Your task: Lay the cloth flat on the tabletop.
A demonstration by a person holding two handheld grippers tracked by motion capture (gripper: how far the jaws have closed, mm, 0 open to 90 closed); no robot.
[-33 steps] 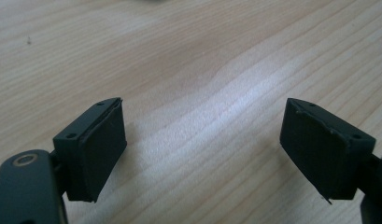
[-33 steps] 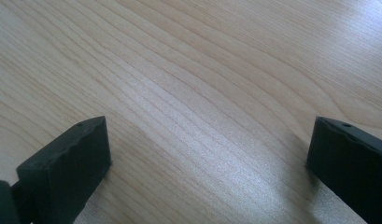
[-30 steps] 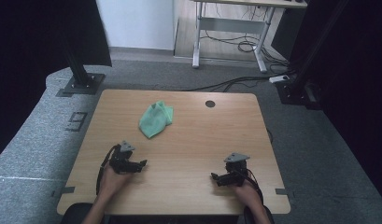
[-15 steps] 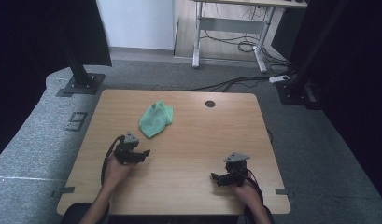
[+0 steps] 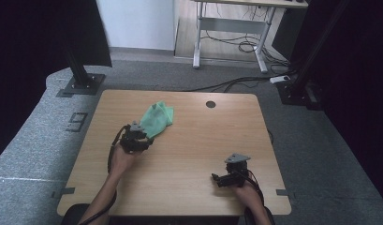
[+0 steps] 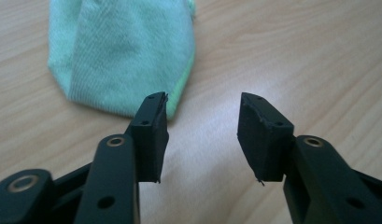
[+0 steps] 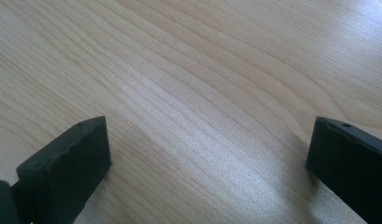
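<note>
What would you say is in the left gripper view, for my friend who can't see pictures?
A crumpled green cloth lies on a light wooden table, just ahead of the left gripper. Its two black jaws have just been closing but stand apart, with bare wood between them. The cloth's near edge sits just beyond the left jaw's tip.

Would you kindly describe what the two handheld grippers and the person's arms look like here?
Both the left gripper and the right gripper are black, each topped by a grey three-cornered plate, with a black cable trailing back along the forearm. Seen close, the jaws are black bars with round rivets and screw holes, ending in blocky, matte black pads with slightly chipped edges. The forearms are bare; no sleeves are visible.
</note>
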